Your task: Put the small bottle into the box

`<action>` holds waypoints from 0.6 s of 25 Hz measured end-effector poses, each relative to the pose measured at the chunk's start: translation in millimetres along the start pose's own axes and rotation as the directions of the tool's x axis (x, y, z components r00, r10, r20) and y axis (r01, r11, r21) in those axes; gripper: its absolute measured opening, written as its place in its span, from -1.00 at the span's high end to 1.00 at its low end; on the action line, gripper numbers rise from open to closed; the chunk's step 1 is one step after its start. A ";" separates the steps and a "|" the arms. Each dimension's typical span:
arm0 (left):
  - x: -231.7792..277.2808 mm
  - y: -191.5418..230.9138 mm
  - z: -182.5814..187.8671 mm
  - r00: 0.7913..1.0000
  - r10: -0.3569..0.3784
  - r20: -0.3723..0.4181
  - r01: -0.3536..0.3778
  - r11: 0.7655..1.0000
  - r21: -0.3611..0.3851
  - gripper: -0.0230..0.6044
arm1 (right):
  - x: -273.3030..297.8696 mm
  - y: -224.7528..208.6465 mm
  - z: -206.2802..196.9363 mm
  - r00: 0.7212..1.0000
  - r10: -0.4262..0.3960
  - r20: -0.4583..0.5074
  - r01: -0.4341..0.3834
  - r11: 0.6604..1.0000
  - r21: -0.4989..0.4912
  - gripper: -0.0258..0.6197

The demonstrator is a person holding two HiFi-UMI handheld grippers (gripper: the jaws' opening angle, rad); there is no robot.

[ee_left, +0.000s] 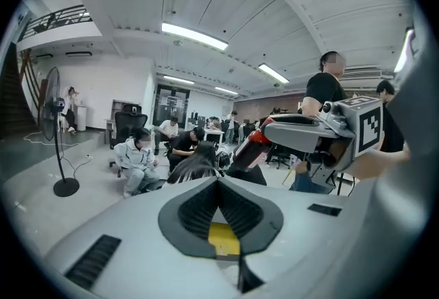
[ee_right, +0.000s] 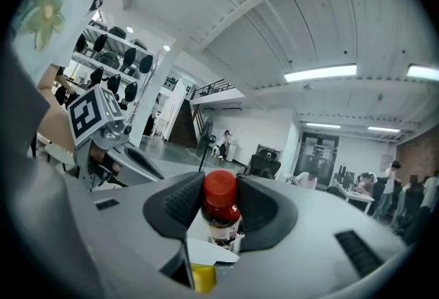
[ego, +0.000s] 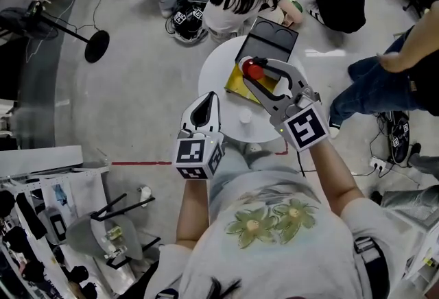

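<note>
An office: swivel chair (ee_left: 129, 127), ceiling strip lights (ee_left: 194, 37).

Round white table (ego: 218, 85); floor fan (ee_left: 53, 114); people seated on floor (ee_left: 137, 164).

Right gripper (ego: 255, 75): you are gripping the small bottle (ego: 254, 68), red cap showing, between its jaws, over the box (ego: 273, 36).
Left gripper (ego: 211, 97): you are holding it with its jaws together above the near edge of the round white table (ego: 218, 75).
Box: it is sitting open on that table, with yellow showing beside the black.
Floor beyond: several people are sitting there.
</note>
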State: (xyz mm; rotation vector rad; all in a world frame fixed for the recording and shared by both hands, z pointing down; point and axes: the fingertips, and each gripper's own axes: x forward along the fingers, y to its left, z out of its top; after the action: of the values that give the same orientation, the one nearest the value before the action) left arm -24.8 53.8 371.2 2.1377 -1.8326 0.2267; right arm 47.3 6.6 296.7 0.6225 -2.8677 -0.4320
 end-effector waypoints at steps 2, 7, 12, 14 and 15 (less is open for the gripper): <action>4.2 -1.8 -2.2 1.000 -0.006 -0.009 0.006 1.000 0.002 0.92 | 1.4 -0.9 -5.0 1.000 0.005 -0.009 -0.005 1.000 0.005 0.45; 11.7 -2.2 -6.3 1.000 -0.016 -0.024 0.016 1.000 0.001 0.92 | 7.0 -3.7 -16.5 1.000 0.008 -0.024 -0.008 1.000 0.023 0.45; 18.7 4.9 -8.1 0.999 -0.020 -0.037 0.020 1.000 -0.008 0.92 | 18.0 -5.7 -28.3 0.998 0.020 -0.056 -0.018 0.999 0.034 0.45; 21.4 7.8 -8.4 0.999 -0.021 -0.040 0.020 1.000 -0.013 0.92 | 22.1 -5.3 -32.9 0.997 0.028 -0.067 -0.025 0.999 0.039 0.45; 22.7 9.2 -8.8 0.999 -0.021 -0.042 0.021 1.000 -0.016 0.92 | 24.0 -4.8 -35.7 0.997 0.032 -0.073 -0.029 0.999 0.043 0.45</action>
State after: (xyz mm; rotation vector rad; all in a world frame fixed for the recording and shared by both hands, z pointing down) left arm -29.3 34.3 387.9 2.1240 -1.7818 0.2503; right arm 35.8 -16.5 331.4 0.5885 -2.8189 -0.3381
